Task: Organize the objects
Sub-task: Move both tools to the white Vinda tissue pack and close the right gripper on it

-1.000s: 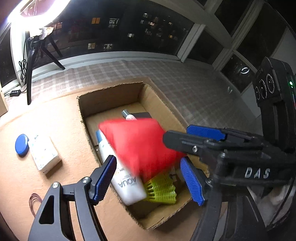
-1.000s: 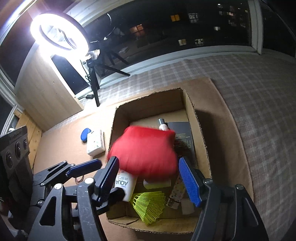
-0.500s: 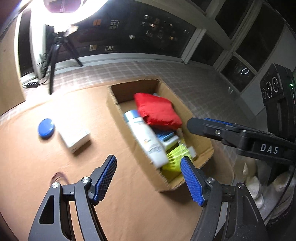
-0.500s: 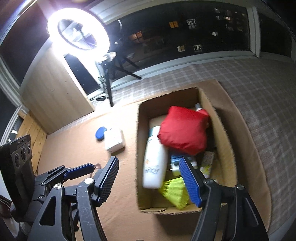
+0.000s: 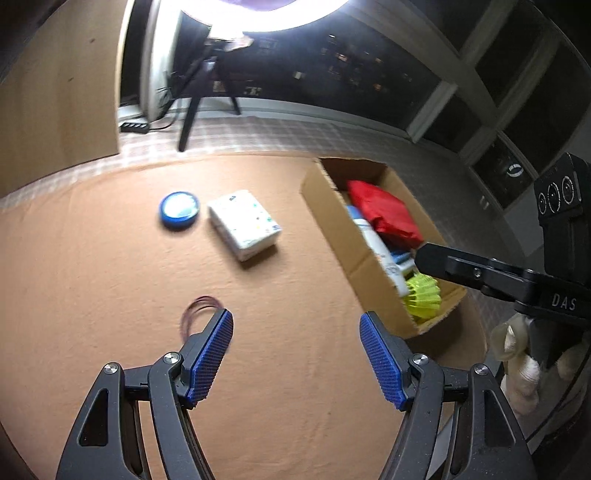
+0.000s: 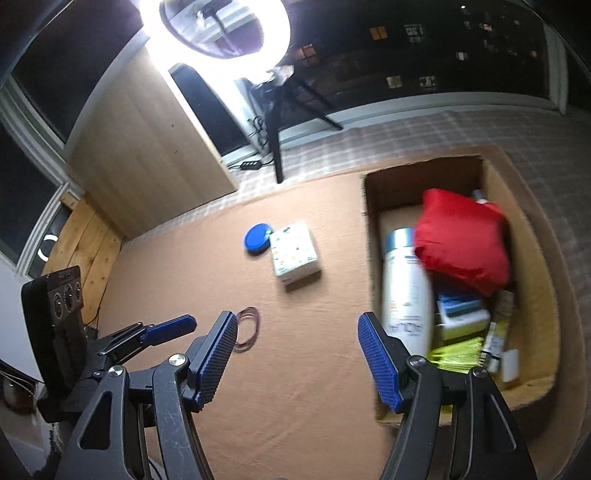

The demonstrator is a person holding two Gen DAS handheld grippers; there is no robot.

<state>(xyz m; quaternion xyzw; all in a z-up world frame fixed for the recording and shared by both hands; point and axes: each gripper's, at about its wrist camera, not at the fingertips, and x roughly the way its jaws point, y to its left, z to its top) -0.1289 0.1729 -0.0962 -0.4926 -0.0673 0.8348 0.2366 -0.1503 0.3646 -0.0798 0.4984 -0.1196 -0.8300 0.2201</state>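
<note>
Both grippers, left (image 5: 295, 354) and right (image 6: 297, 354), hung with jaws parted and empty above the tan mat (image 5: 110, 277). Rubber bands (image 5: 197, 314) lay just beyond the left fingertips; farther off sat a white box (image 5: 243, 223) beside a blue lid (image 5: 179, 210). A cardboard box (image 6: 532, 258) held a red pouch (image 6: 463, 240), white bottle (image 6: 404, 291) and yellow shuttlecock (image 5: 424, 295). A ring light (image 6: 214, 29) glared before dark windows.

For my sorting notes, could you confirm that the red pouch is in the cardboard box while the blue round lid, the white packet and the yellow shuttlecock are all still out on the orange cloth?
Not quite: the yellow shuttlecock is already inside the cardboard box, as the right wrist view shows. The red pouch is in the box too, and the blue round lid and white packet do lie out on the orange cloth.
</note>
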